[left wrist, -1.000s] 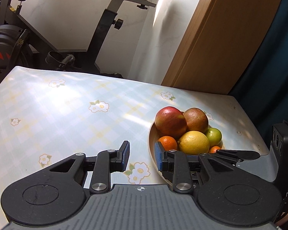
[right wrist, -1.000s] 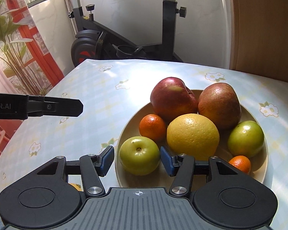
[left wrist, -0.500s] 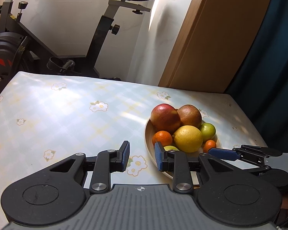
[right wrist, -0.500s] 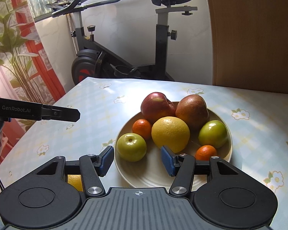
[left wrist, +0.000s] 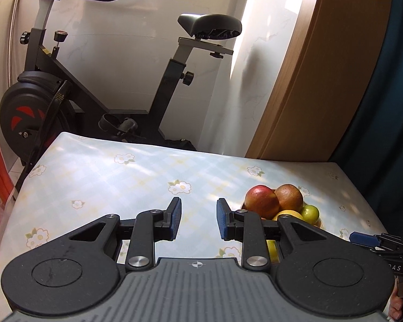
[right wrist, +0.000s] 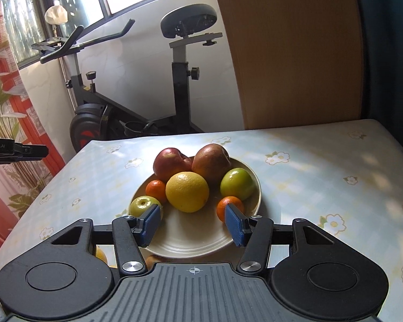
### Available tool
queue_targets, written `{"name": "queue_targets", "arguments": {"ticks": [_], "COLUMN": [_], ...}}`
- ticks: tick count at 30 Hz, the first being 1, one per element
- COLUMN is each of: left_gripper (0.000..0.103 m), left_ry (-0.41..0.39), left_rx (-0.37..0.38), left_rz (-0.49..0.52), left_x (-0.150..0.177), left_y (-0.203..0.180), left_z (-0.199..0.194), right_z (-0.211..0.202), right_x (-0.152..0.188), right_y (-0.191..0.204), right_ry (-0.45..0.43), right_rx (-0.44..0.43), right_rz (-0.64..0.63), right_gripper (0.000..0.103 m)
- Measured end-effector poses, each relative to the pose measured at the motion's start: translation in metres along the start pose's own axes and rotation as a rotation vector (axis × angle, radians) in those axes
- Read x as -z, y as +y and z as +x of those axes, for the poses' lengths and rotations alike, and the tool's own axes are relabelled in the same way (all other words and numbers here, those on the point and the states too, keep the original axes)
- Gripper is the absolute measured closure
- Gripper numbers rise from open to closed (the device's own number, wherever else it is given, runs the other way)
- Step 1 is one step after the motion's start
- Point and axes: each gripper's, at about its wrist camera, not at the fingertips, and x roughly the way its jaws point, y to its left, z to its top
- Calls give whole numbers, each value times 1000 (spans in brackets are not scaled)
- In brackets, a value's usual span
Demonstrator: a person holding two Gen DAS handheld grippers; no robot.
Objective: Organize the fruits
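Note:
A cream plate point(right wrist: 190, 237) on the flowered table holds two red apples point(right wrist: 171, 162), a large yellow citrus point(right wrist: 187, 191), two green apples point(right wrist: 237, 183) and two small oranges point(right wrist: 155, 190). My right gripper point(right wrist: 192, 224) is open and empty, above the plate's near rim. My left gripper point(left wrist: 197, 218) is open and empty, above the table left of the plate; the fruit pile point(left wrist: 262, 205) shows partly behind its right finger. A yellow fruit point(right wrist: 100, 255) lies on the table under the right gripper's left arm, mostly hidden.
The table point(left wrist: 107, 174) has a light checked cloth with flowers. An exercise bike point(left wrist: 53, 91) stands behind its far edge, a wooden panel point(left wrist: 322, 80) at back right. The right gripper's tip point(left wrist: 373, 241) shows at the left view's right edge.
Both grippers pulled back and up from the plate, so the fruit looks smaller and farther. The right gripper's jaws opened wider.

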Motion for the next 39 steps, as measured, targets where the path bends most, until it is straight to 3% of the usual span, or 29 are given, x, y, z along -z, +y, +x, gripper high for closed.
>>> {"name": "queue_targets", "arguments": {"ticks": [9, 18, 22, 26, 39], "left_gripper": [73, 73, 73, 73, 73], "left_ry": [7, -9, -9, 13, 116], "left_rx": [-107, -156, -149, -134, -14], "left_rz": [-23, -4, -16, -30, -38], "left_x": [0, -4, 3, 13, 52], "left_y": [45, 61, 63, 63, 51], "left_z": [-17, -27, -26, -21, -8], "right_z": [21, 45, 52, 55, 37], "right_x": [8, 17, 27, 36, 51], "right_y": [46, 94, 116, 131, 132], "right_ry": [42, 107, 164, 190, 188], "right_rx": [-78, -156, -194, -179, -180], "right_rz": [-39, -84, -137, -192, -209], "right_gripper": [53, 55, 57, 59, 69]}}
